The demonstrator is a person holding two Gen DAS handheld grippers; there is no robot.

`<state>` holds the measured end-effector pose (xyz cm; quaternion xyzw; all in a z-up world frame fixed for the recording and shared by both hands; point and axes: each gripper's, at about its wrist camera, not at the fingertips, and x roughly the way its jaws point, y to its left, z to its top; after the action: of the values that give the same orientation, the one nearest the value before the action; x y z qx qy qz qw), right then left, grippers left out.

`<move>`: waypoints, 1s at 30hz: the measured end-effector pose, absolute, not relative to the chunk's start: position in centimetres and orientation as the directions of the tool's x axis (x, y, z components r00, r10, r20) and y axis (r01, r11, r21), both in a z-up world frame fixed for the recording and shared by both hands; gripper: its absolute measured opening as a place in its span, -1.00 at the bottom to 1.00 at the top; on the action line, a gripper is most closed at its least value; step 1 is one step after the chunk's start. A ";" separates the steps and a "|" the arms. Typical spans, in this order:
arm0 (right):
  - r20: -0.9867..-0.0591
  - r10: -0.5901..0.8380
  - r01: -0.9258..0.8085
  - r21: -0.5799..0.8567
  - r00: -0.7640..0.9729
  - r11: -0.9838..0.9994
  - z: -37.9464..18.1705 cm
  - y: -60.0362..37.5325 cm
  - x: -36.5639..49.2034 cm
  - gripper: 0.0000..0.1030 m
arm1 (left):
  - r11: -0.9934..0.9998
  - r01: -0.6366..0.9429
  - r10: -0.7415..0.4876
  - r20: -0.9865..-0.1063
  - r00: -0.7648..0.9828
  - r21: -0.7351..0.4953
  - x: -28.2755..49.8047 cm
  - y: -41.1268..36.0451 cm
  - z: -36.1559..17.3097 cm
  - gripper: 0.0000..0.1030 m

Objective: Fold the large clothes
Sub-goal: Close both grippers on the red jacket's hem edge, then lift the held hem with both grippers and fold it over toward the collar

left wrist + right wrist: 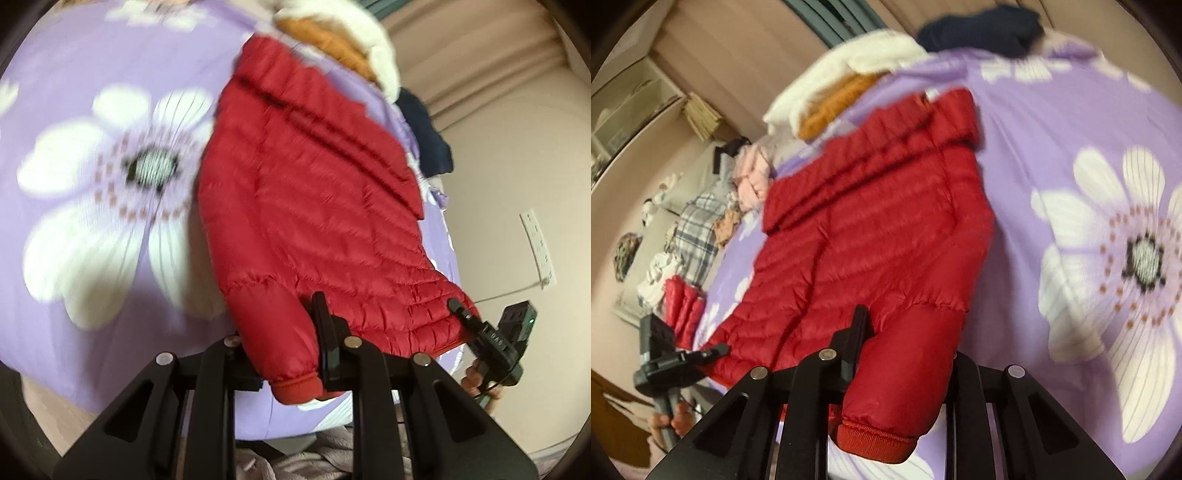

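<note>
Red puffer jacket (310,206) on bed (74,110): light, soft, slippery; both grippers' fingers (325,332) clamped on its near hem and cuff corners.

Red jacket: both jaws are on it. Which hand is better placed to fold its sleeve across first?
Left, marginally. The left gripper is clamped on the red jacket sleeve just above the cuff, with the body lying flat directly beside it. The right gripper grips similarly, so either probably works.
</note>
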<state>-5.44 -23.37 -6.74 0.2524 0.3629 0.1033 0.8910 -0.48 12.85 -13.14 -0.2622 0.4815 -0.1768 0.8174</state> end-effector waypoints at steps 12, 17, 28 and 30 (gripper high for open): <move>-0.424 0.366 -0.136 0.483 0.829 0.865 -1.6 -21.9 -6.9 -0.65 | 0.866 0.193 -0.465 -0.599 0.652 -0.462 -1.9 11.6 -6.7 -0.68; -0.386 0.384 -0.174 0.478 0.839 0.861 -0.5 -21.5 -7.5 -0.65 | 0.862 0.217 -0.471 -0.568 0.675 -0.457 -2.3 12.0 -5.7 -0.69; -0.290 0.424 -0.275 0.438 0.858 0.856 3.5 -20.9 -9.7 -0.65 | 0.841 0.290 -0.504 -0.469 0.725 -0.456 -4.9 13.0 -1.2 -0.69; -0.264 0.433 -0.297 0.431 0.862 0.852 4.2 -20.8 -10.3 -0.65 | 0.840 0.304 -0.508 -0.450 0.735 -0.450 -5.5 13.0 -0.3 -0.69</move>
<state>-10.27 -20.77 4.24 0.1913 0.1786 0.1930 0.9456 -5.47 13.03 -0.26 -0.1759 0.2888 -0.2220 0.9145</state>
